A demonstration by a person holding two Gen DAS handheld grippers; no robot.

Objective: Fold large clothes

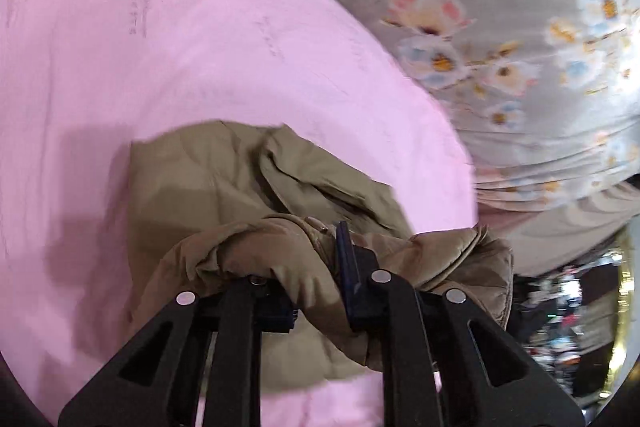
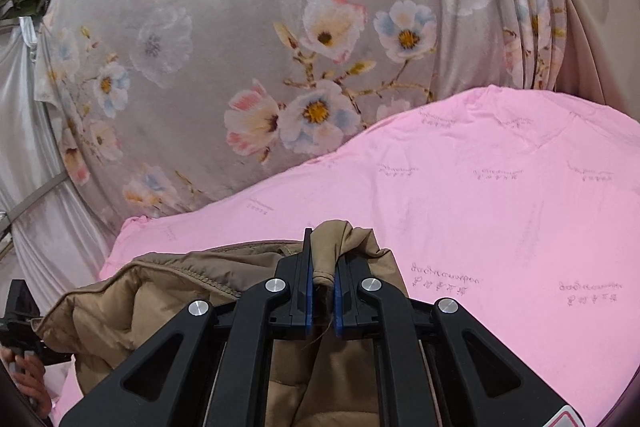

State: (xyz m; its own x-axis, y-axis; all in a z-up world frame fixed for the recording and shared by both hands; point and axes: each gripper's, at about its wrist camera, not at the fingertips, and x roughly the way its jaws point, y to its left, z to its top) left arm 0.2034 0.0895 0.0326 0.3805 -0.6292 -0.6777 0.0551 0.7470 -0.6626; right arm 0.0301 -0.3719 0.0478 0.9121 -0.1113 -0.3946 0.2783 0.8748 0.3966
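The left gripper [image 1: 320, 291] we find clenched on a bunched fold of the one tan padded jacket [image 1: 224, 187]; the right gripper [image 2: 322, 291] pinches another fold of it. We count two grippers, one jacket, lying on the pink sheet [image 2: 500, 211] near its edge beside the floral cloth [image 2: 256, 39].

The pink sheet [image 2: 500, 227] lies bare right of the tan jacket [image 2: 160, 291]; the flowered curtain [image 2: 280, 27] walls off the far edge.
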